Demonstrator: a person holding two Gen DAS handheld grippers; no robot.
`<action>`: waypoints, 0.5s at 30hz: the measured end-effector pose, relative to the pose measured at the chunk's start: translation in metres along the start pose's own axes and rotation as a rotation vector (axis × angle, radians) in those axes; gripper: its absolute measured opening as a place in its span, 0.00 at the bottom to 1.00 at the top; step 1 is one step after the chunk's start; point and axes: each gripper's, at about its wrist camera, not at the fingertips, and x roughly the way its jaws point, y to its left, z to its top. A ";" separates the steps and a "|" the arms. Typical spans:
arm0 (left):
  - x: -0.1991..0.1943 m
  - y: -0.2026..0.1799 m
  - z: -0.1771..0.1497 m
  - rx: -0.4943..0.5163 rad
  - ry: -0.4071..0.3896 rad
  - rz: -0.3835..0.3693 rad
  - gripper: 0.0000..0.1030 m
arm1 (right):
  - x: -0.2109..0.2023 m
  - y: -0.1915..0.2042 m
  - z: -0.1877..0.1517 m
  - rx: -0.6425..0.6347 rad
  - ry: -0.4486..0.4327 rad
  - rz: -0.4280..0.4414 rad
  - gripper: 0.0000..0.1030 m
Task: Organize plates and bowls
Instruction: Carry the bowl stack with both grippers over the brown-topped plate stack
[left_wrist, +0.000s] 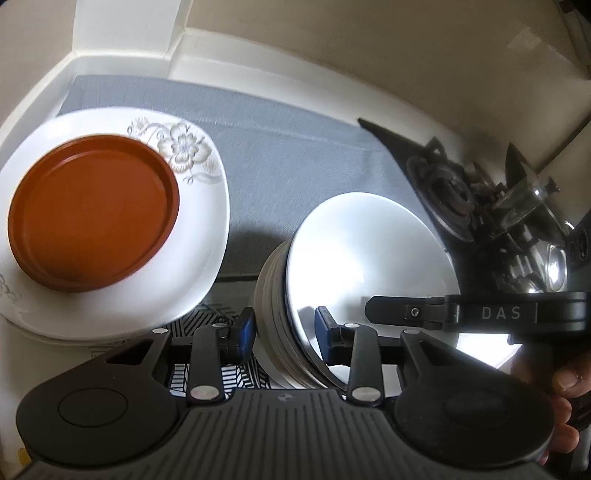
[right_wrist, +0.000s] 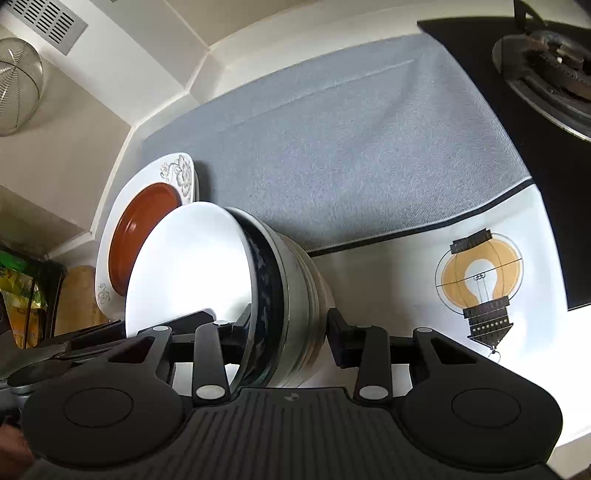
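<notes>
A grey mat (left_wrist: 288, 147) covers the desk (left_wrist: 369, 77). Left view: left tongs (left_wrist: 284, 332) grip the bowl stack (left_wrist: 351, 266) beside the brown plate (left_wrist: 92, 218). Right view: right tongs (right_wrist: 286, 332) straddle the stack's rim, spread, one finger touching.

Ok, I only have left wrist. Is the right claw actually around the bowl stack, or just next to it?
Observer: Around it. In the right wrist view, the right claw straddles the tilted bowl stack, with one finger inside the white top bowl and the other outside the stack. I cannot tell whether the outer pad touches.
Operator: Are the bowls all plain white? That's how they look from here.
Observer: No. The bowl right under the white top one has a dark blue patterned outside.
</notes>
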 end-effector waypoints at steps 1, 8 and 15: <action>-0.003 0.000 0.001 -0.001 -0.011 -0.003 0.37 | -0.002 0.003 0.001 -0.008 -0.008 -0.003 0.40; -0.039 0.013 0.022 -0.041 -0.136 0.015 0.37 | -0.021 0.036 0.025 -0.080 -0.059 0.010 0.39; -0.070 0.064 0.042 -0.140 -0.237 0.094 0.36 | -0.001 0.095 0.063 -0.188 -0.071 0.073 0.39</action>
